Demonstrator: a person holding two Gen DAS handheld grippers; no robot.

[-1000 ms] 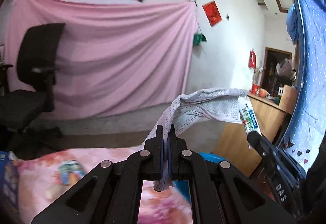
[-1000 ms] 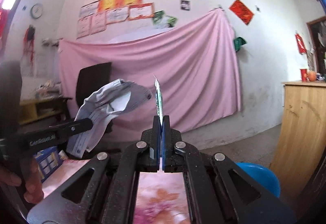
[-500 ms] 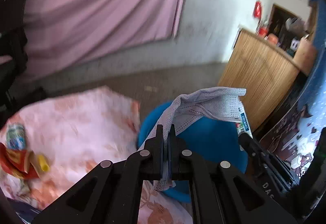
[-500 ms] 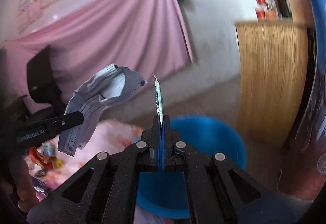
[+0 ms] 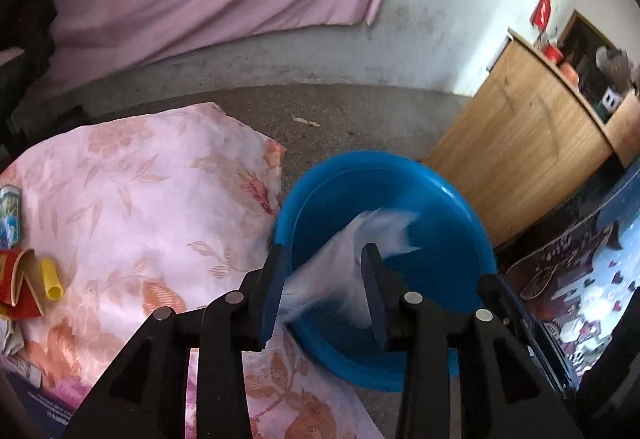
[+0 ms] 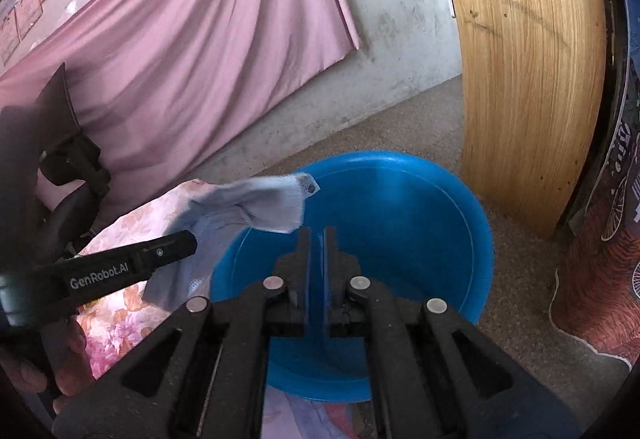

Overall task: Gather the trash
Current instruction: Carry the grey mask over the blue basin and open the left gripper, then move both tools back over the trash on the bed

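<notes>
We tip both grippers down. Our left gripper [image 5: 324,289] has just been opening, jaws wide. Our right gripper [image 6: 316,243] has just opened a small gap.

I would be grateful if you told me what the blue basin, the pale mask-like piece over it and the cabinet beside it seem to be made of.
Blue basin: likely moulded plastic, smooth and slightly glossy, with one even colour and a rolled rim.
Face mask: probably thin non-woven fabric, matte and limp, folding as it hangs; it is blurred in the left wrist view.
Cabinet: wood or wood-look laminate, with straight vertical grain and a dull sheen.
</notes>
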